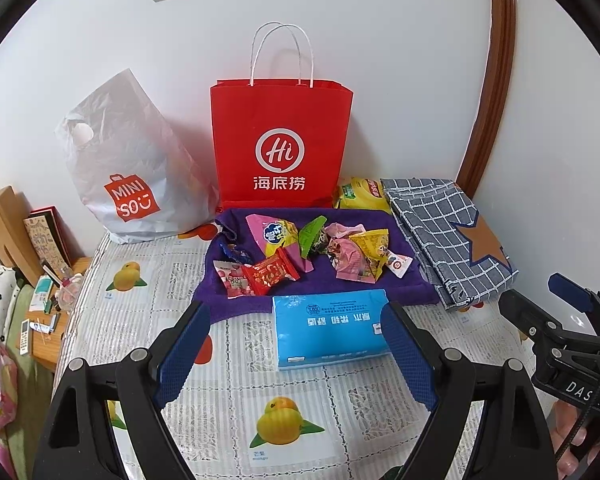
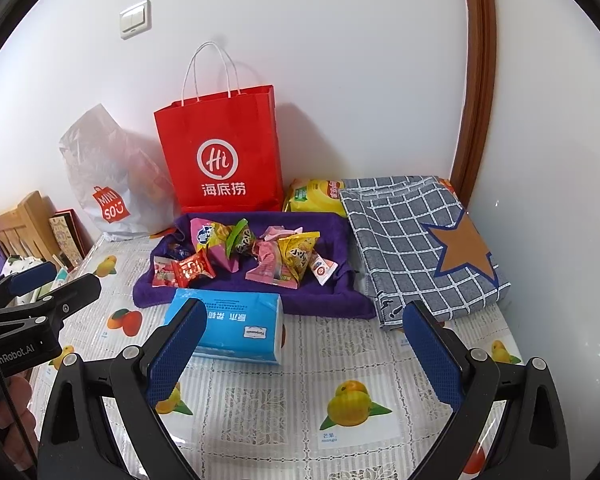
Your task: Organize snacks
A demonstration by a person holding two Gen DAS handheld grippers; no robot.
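Observation:
Several small snack packets (image 1: 300,254) (image 2: 252,256) lie heaped on a purple towel (image 1: 400,292) (image 2: 324,302) in the middle of the table. A red wrapped snack (image 1: 271,271) (image 2: 192,269) sits at the heap's left. Behind the towel stands a red paper bag (image 1: 282,136) (image 2: 220,148) with white handles. A yellow snack bag (image 1: 362,196) (image 2: 314,196) lies beside it. My left gripper (image 1: 296,320) hangs open over a blue tissue pack (image 1: 328,326) (image 2: 236,330), not touching it. My right gripper (image 2: 304,320) is open over the tablecloth, nothing between its fingers.
A white plastic shopping bag (image 1: 128,168) (image 2: 108,176) leans on the wall at the left. A folded grey checked cloth with a brown star (image 1: 448,240) (image 2: 420,240) lies at the right. A fruit-print tablecloth (image 1: 260,380) covers the table. Clutter sits on a wooden stand (image 1: 48,312) to the left.

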